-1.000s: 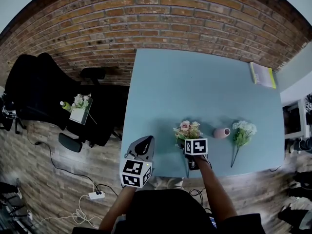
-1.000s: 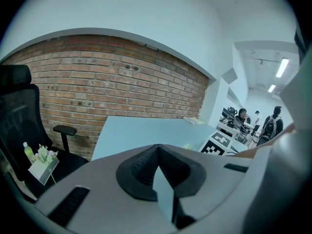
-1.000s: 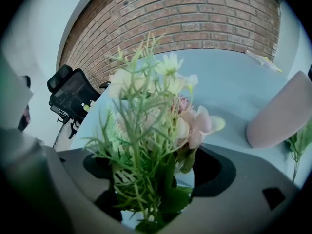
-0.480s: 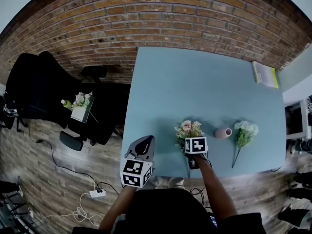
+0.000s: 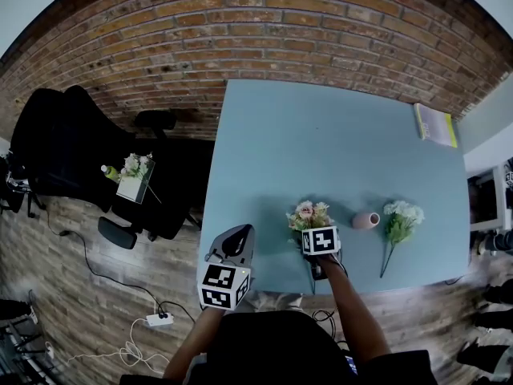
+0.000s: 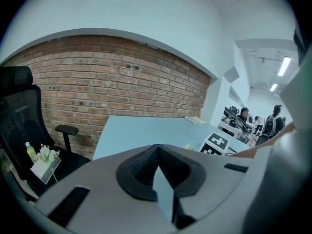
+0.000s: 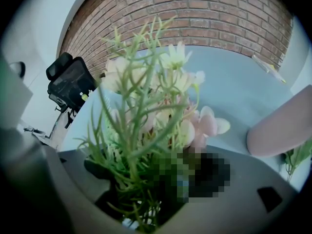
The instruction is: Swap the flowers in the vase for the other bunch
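Note:
A bunch of pink flowers [image 5: 309,213] with green sprigs lies on the blue table [image 5: 321,143] near its front edge. My right gripper [image 5: 313,233] points steeply down over its stems and is shut on the bunch [image 7: 161,116], whose blooms fill the right gripper view. An empty pink vase [image 5: 365,220] sits just right of it and shows as a pink shape [image 7: 280,128] in that view. Further right a white flower bunch [image 5: 399,218] lies on the table. My left gripper [image 5: 239,235] hovers at the table's front left corner, shut and holding nothing [image 6: 157,147].
A yellow-green booklet [image 5: 434,123] lies at the table's far right corner. Black office chairs [image 5: 72,147] stand left of the table, one holding a small box of flowers [image 5: 132,179]. A power strip [image 5: 156,321] and cables lie on the wooden floor. A brick wall runs behind.
My right gripper has rolled slightly while holding the pink bunch. The left gripper, vase and white bunch have stayed where they were.

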Available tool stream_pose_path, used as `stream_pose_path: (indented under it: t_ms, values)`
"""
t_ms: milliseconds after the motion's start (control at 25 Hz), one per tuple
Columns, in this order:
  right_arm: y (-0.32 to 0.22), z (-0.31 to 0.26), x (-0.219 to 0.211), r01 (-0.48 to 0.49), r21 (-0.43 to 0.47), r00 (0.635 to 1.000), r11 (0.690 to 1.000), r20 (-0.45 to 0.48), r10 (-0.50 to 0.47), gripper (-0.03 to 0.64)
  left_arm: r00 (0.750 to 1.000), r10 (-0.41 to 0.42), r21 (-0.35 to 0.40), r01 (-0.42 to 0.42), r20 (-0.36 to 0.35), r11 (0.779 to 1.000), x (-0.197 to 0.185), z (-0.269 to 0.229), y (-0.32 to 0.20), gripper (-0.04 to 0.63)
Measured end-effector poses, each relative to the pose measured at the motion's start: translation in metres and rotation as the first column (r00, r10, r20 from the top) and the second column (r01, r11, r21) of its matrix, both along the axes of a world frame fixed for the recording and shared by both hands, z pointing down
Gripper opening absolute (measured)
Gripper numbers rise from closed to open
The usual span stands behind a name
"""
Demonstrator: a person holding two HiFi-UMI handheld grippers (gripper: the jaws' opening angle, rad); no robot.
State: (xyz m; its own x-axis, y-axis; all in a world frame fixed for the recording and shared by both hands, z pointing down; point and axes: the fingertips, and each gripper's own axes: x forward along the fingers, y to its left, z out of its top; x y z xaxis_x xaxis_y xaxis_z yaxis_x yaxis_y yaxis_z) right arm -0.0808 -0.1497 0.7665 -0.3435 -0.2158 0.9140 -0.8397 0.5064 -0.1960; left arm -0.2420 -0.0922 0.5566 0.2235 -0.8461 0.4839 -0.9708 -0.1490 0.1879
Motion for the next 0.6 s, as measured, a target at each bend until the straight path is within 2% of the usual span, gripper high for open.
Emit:
stream_pose_path:
  t_ms: [600]
  values:
    - [0.0031,0.0003,0.0031,0.018,-0.026,0.999,0.999,-0.046,-0.019,0.279,1.000,-0.012,0.001,0.012,-0.008,1.000,-0.0012,0.0004,0.0051,0.000]
